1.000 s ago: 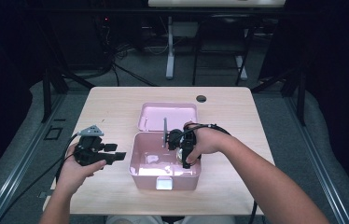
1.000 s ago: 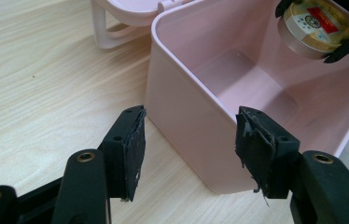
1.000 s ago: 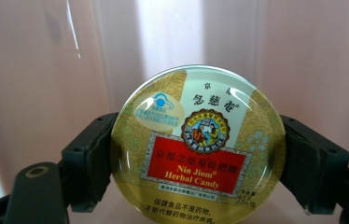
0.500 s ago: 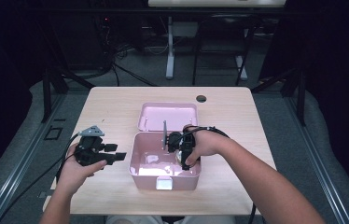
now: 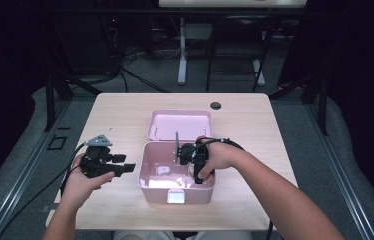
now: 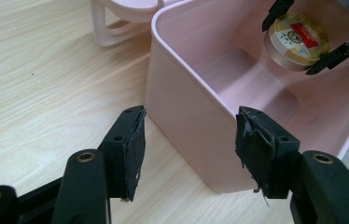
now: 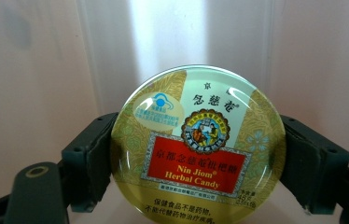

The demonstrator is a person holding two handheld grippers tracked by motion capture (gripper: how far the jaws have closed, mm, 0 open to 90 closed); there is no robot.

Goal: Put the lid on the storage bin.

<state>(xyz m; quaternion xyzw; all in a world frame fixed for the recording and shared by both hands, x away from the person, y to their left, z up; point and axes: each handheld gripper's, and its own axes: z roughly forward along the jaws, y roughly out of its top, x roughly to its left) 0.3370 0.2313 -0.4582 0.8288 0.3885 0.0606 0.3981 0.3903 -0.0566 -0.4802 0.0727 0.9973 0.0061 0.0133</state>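
Observation:
A pink plastic box stands open mid-table, its lid lying flat behind it. Inside the box my right gripper is shut on a round gold candy tin with a red label, held by its rim between both jaws; the tin hangs above the box floor. My left gripper hovers open just left of the box wall, its jaws straddling the near corner without touching it.
The light wooden table has a round cable hole at the back right. Cables trail from both grippers off the front edge. Beyond the table are dark floor, stands and wiring.
The right gripper with the tin has sunk slightly lower into the box. The left gripper has barely moved.

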